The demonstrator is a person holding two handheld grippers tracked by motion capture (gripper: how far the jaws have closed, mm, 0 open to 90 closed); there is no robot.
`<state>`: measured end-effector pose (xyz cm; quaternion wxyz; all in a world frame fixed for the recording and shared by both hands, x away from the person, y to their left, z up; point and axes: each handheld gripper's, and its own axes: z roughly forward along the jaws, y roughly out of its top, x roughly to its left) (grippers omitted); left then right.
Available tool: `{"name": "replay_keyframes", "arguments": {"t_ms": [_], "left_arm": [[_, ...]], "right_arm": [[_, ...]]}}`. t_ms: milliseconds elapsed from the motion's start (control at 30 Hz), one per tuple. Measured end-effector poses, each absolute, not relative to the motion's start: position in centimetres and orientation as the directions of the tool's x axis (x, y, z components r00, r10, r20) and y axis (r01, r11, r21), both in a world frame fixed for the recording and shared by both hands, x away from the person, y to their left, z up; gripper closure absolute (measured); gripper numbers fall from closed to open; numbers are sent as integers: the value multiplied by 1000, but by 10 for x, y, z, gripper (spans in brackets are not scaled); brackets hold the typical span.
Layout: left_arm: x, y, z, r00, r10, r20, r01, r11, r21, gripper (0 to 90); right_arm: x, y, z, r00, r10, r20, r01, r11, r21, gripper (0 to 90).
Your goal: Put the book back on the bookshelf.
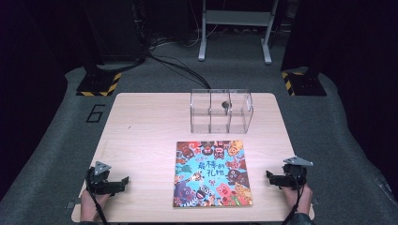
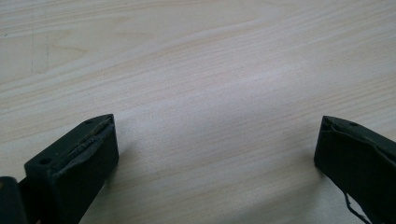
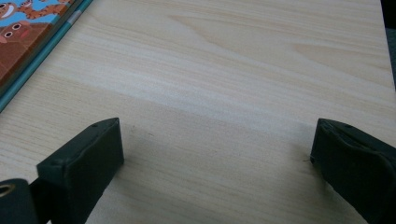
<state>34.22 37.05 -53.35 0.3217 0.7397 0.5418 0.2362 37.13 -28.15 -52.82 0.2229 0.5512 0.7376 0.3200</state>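
You held the left gripper and the right gripper released, jaws spread over the pale wooden table. Between them lay a colourful picture book; a clear plastic three-compartment box stood farther off.

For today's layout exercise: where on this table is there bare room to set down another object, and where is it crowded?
Bare wood runs down the table left of the picture book, ahead of the left hand-held gripper. A narrower strip lies between the book and the right hand-held gripper. The back left corner beside the clear box is free too. The middle is crowded: box behind, book in front.
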Motion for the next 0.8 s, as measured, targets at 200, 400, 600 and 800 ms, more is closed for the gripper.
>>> {"name": "replay_keyframes", "arguments": {"t_ms": [200,400,600,800], "left_arm": [[343,370,-533,292,956,3,653,-202,730,0],[342,370,-533,295,956,6,658,-208,724,0],[342,370,-533,287,958,5,657,-200,727,0],[342,369,-533,285,958,5,657,-199,727,0]], "right_arm": [[373,-284,-527,-312,949,44,674,188,715,0],[372,-277,-521,-329,940,93,683,169,710,0],[367,-251,-503,-401,909,117,661,198,724,5],[366,-231,-497,-439,879,186,691,198,695,0]]}}
